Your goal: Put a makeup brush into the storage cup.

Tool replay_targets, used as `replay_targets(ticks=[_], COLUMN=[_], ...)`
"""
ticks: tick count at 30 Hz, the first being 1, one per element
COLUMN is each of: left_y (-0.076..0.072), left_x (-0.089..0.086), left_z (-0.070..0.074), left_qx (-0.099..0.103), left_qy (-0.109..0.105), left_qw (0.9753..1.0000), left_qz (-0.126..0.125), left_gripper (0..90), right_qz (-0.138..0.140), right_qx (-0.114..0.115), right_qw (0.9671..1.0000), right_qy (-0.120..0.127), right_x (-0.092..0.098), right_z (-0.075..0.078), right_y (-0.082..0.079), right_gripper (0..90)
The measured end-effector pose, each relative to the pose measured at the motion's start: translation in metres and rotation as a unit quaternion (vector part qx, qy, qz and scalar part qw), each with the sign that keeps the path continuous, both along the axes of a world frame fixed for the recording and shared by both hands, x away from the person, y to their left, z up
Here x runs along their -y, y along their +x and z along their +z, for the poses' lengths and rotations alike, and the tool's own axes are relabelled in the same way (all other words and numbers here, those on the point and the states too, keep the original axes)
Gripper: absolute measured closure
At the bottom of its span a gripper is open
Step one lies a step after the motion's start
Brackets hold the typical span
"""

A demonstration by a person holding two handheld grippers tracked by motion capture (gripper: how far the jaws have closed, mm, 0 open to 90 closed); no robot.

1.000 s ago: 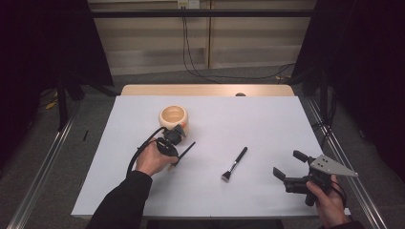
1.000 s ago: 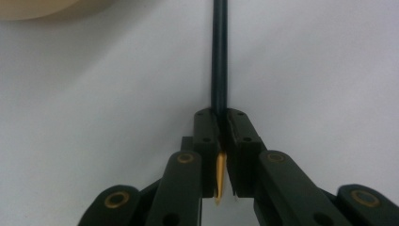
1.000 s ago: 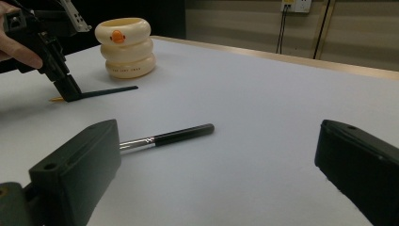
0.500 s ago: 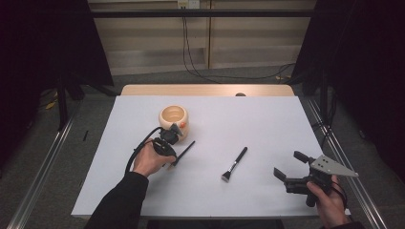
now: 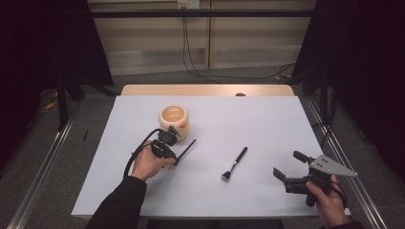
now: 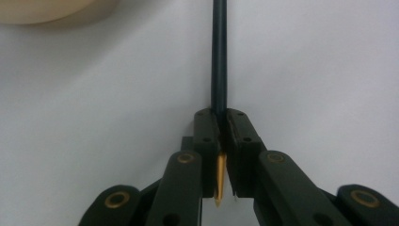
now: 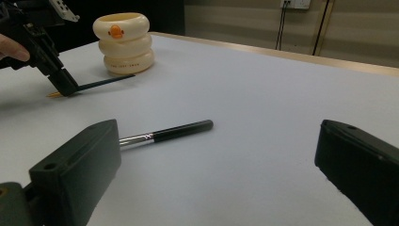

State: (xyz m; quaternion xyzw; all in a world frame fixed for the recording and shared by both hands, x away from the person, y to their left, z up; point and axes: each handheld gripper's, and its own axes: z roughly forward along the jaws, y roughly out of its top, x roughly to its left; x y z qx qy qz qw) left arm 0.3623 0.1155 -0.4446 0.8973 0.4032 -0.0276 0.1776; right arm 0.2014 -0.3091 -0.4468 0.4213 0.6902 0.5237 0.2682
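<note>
Pencil far end cut by top edge; brush bristles hidden behind right gripper jaw, probably.

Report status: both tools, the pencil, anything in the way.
Left tool shut on the pencil, low over the table. Right tool open, idle. Cup just beyond the pencil; brush lies apart, mid-table.

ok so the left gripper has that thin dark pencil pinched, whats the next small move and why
Probably lift: the left gripper is shut on the thin dark pencil near its golden tip, and the shaft lies low over the white table beside the cream ringed duck holder. Raising and tilting it upright would likely let it drop into the holder's open top.
</note>
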Motion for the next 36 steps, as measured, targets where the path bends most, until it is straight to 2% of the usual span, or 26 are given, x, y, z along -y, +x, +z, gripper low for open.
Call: replay_targets(ticks=[5, 10, 13, 16, 18, 19, 20, 23, 28, 29, 30, 32, 34, 35, 36], left_y=[-0.004, -0.010, -0.015, -0.017, -0.018, -0.020, -0.020, -0.023, -0.030, -0.031, -0.032, -0.035, -0.036, -0.037, -0.038], left_x=[-0.003, -0.007, -0.010, -0.014, -0.017, -0.018, -0.019, -0.022, -0.026, -0.028, -0.029, -0.031, -0.034, -0.035, -0.037], left_z=[0.007, 0.011, 0.014, 0.017, 0.021, 0.022, 0.023, 0.027, 0.031, 0.032, 0.032, 0.034, 0.035, 0.036, 0.037], left_qx=[0.015, 0.030, 0.052, 0.078, 0.093, 0.106, 0.108, 0.124, 0.156, 0.167, 0.176, 0.194, 0.208, 0.215, 0.225], left_qy=[-0.031, -0.059, -0.074, -0.101, -0.119, -0.128, -0.135, -0.149, -0.176, -0.183, -0.196, -0.205, -0.226, -0.230, -0.242], left_qw=[0.9993, 0.9978, 0.9958, 0.9918, 0.9885, 0.9861, 0.9847, 0.9808, 0.9717, 0.9686, 0.9644, 0.9591, 0.9512, 0.9488, 0.9434], left_qz=[-0.015, 0.001, -0.009, -0.004, -0.003, 0.010, 0.018, 0.019, 0.019, 0.022, 0.019, 0.024, 0.025, 0.028, 0.026], left_gripper=[83.8, 83.8, 83.8, 83.8, 83.8, 83.8, 83.8, 83.8, 83.8, 83.8, 83.8, 83.8, 83.8, 83.8, 83.7], right_qz=[0.002, 0.001, 0.001, 0.001, 0.001, 0.001, 0.001, 0.000, 0.001, 0.001, 0.001, 0.000, 0.001, 0.001, 0.001], right_qx=[0.000, 0.000, 0.000, 0.000, 0.000, 0.000, -0.001, 0.000, -0.001, 0.000, -0.001, -0.002, -0.001, 0.000, 0.000], right_qw=[1.0000, 1.0000, 1.0000, 1.0000, 1.0000, 1.0000, 1.0000, 1.0000, 1.0000, 1.0000, 1.0000, 1.0000, 1.0000, 1.0000, 1.0000], right_qy=[0.000, 0.000, 0.001, 0.002, 0.002, 0.002, 0.003, 0.002, 0.001, 0.001, 0.001, 0.002, 0.000, 0.000, 0.000], right_x=[0.000, 0.001, 0.000, 0.000, 0.000, 0.000, 0.000, 0.000, 0.000, 0.000, 0.000, 0.000, 0.001, 0.001, 0.000], right_z=[0.000, 0.000, 0.000, 0.000, 0.000, 0.000, 0.000, 0.000, 0.000, 0.000, 0.000, 0.000, 0.000, 0.000, 0.000], right_y=[0.000, 0.000, 0.000, 0.000, 0.000, 0.000, 0.000, 0.000, 0.000, 0.000, 0.000, 0.000, 0.000, 0.000, 0.000], right_gripper=[0.1, 0.1, 0.1, 0.1, 0.1, 0.1, 0.1, 0.1, 0.1, 0.0, 0.0, 0.1, 0.1, 0.0, 0.1])
